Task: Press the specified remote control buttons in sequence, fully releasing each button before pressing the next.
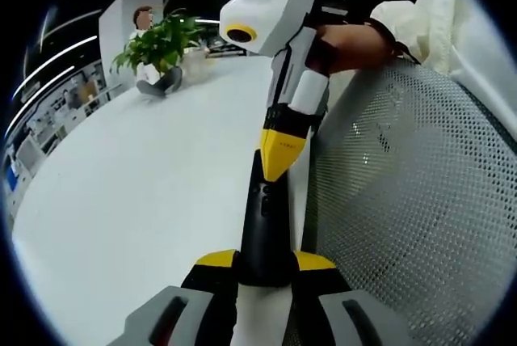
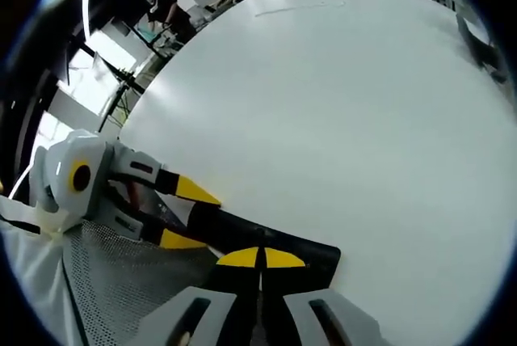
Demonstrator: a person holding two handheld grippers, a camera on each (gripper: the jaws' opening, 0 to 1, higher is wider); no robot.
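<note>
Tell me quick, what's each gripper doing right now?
Left gripper: shut on the black remote, gripping its near end.
Right gripper: shut, yellow tips together, pressing down on the remote.

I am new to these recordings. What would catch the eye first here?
The black remote control stands out first against the white table, clamped at its near end by the left gripper. The right gripper, yellow tips shut together, presses down on its face. A green potted plant sits far across the table.

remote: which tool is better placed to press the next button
Right. The left tool is shut on the remote's end, holding it, while the right tool, tips together, sits on its button face.
</note>
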